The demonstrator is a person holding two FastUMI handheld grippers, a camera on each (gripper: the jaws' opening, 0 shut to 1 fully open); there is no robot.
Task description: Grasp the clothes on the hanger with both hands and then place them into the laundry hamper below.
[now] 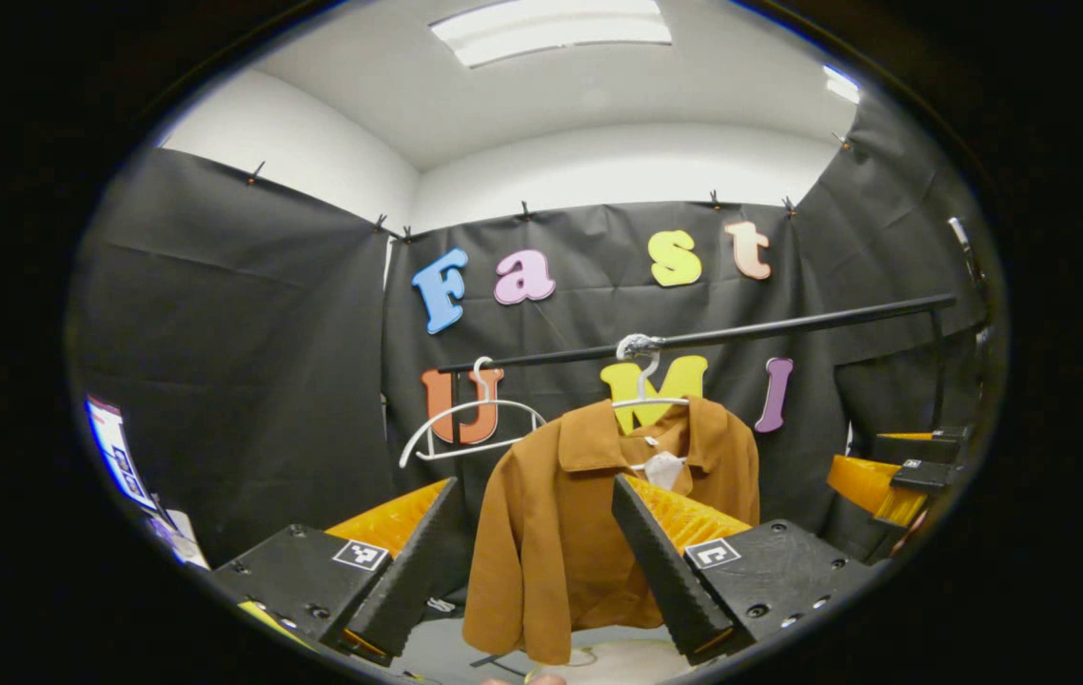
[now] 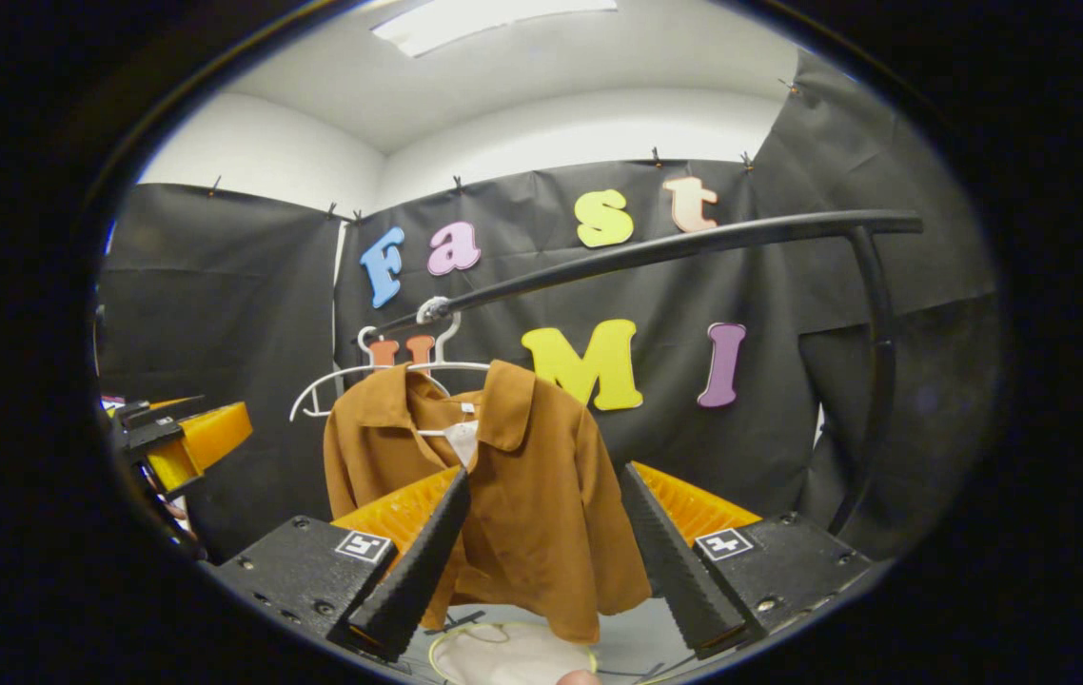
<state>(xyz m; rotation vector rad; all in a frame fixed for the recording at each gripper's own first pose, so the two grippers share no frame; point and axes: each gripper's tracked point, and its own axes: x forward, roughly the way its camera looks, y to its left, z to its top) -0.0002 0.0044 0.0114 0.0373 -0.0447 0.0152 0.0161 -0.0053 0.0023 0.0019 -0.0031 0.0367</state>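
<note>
Both grippers are up and facing the rack. In the left gripper view, the left gripper (image 1: 534, 561) sits at the bottom centre with its fingers spread wide, nothing between them but air. The brown jacket (image 1: 561, 533) hangs in the middle of the frame, showing through that gap, farther back and untouched. It is on a white hanger (image 1: 641, 395) hooked over the black rail (image 1: 789, 325), which crosses the centre from left to right. A second, bare hanger (image 1: 465, 419) hangs to the left of it on the same rail. At the right edge, the right gripper (image 1: 903, 471) peeks in, well apart from the jacket.

Over to the right gripper view: the right gripper (image 2: 541, 557) is at the bottom centre, fingers also wide apart, holding nothing. The jacket (image 2: 541, 495) hangs centre-left beyond the fingers. The rail (image 2: 656, 252) sweeps across the upper middle and bends down at the right. Below the jacket's hem, at the bottom of the frame, a pale rounded shape with a yellowish rim (image 2: 513, 652) shows; I cannot tell what it is. The left gripper (image 2: 185, 433) shows at the left edge.
</note>
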